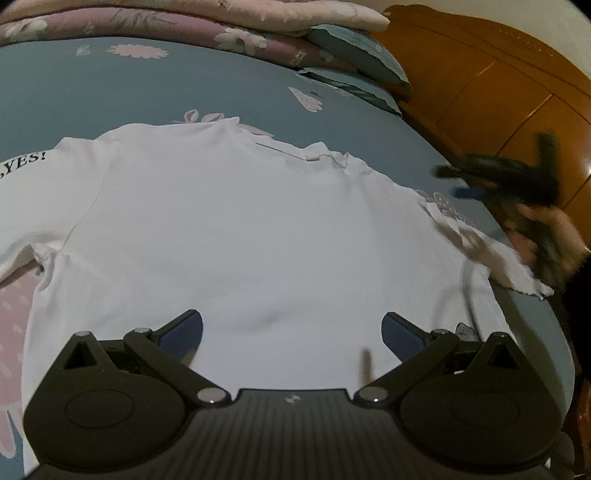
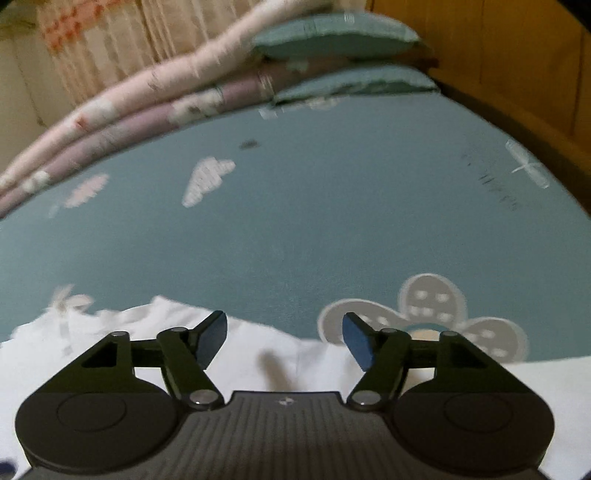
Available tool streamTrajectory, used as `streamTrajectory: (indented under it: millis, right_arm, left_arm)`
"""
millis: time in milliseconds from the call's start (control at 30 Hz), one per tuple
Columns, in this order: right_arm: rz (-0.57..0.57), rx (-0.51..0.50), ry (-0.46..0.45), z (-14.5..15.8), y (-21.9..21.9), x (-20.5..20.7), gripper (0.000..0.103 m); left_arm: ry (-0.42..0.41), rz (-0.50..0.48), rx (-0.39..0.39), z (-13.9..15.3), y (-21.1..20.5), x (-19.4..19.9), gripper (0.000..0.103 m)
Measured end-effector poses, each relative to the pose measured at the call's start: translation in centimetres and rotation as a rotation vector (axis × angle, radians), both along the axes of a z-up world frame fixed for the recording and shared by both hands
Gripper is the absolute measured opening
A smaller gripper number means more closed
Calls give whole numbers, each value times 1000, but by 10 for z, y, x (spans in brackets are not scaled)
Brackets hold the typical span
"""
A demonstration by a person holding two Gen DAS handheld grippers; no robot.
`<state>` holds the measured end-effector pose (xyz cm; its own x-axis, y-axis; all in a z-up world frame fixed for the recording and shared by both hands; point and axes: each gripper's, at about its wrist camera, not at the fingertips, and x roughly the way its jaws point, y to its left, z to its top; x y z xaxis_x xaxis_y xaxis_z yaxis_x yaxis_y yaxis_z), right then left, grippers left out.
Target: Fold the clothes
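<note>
So the white t-shirt (image 1: 236, 229) is laid out flat on the bed, right in front of the left gripper (image 1: 291, 334) and spreading out to both sides of it. It looks back-side up, smooth across the middle, with a few light creases toward the neckline at the far edge. There's a small tag there too. Off to the far left of that gripper a sleeve shows black lettering that reads "YES!". The sleeve on the right side is rumpled and a bit bunched up.

The left gripper's jaws stand wide apart above the fabric with nothing between the pads. The right gripper (image 2: 282, 341) is also spread open and empty; the shirt's edge (image 2: 258, 354) lies just under and in front of its fingertips, not pinched. In the left wrist view you can see the right gripper (image 1: 495, 177) off to the right, blurred, with a hand (image 1: 550, 236) behind it, hovering near that rumpled sleeve.

Underneath it all is a teal bedsheet (image 2: 295, 221) with flower and cloud prints; one big grey flower (image 2: 432, 302) sits just ahead-right of the right gripper. Farther ahead of both grippers are folded floral quilts (image 1: 147, 26) and two teal pillows (image 2: 332, 33) stacked at the far end. A wooden headboard (image 1: 498, 81) runs along the right.
</note>
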<state>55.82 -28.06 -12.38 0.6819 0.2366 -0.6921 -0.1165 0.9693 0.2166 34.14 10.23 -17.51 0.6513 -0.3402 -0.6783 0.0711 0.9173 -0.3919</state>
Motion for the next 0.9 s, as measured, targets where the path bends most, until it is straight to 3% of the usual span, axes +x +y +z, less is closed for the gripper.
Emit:
streamTrajectory:
  millis: [100,200,300,433,667,900]
  right_arm:
    - [3,11,16,13,-25,-37,80]
    - [8,-7,58,6,-40,-63,80]
    - [24,-5,109,-14,-42,-73,80]
    - [27,-48,109,-34,-51,-88,80]
    - [-63,-151,126,-31,-79,-119,80]
    - [-23,-31,31,-21,-40,-108,83]
  left_arm:
    - [1,9,-13,0,1,0,102]
    - [-5,15,-20,0,2,-1,102]
    - [-9,21,-23,0,2,-1,102]
    - [-5,23,-20,0,1,1,102]
    - [4,29,-17,1,1,3,102]
    - [2,32,-17,0,0,3,102]
